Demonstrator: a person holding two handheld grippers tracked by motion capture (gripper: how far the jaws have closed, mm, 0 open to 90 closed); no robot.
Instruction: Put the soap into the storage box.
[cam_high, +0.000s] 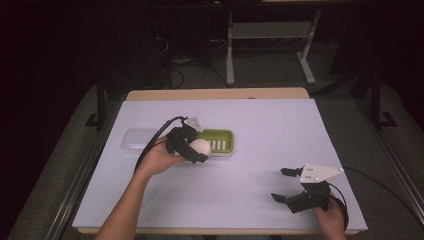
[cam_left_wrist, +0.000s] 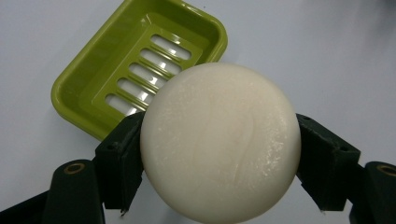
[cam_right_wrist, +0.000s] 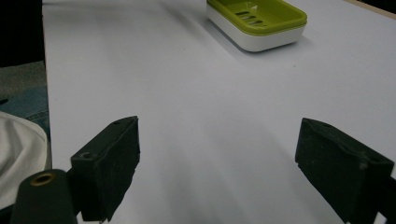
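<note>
A round cream-white soap bar (cam_left_wrist: 220, 142) is clamped between the two black jaws of my left gripper (cam_left_wrist: 219, 156). In the high view the soap (cam_high: 200, 146) hangs just left of the green soap dish (cam_high: 221, 140), with the left gripper (cam_high: 192, 147) shut on it. The dish (cam_left_wrist: 130, 70) is slotted, green inside, and holds nothing; in the right gripper view it shows a white base (cam_right_wrist: 259, 23). My right gripper (cam_high: 284, 184) rests at the near right of the table, jaws wide apart with nothing between them (cam_right_wrist: 219, 163).
A clear plastic lid (cam_high: 136, 138) lies left of the dish. A white sheet (cam_high: 240, 190) covers the wooden table. Table legs and cables stand on the dark floor beyond the far edge.
</note>
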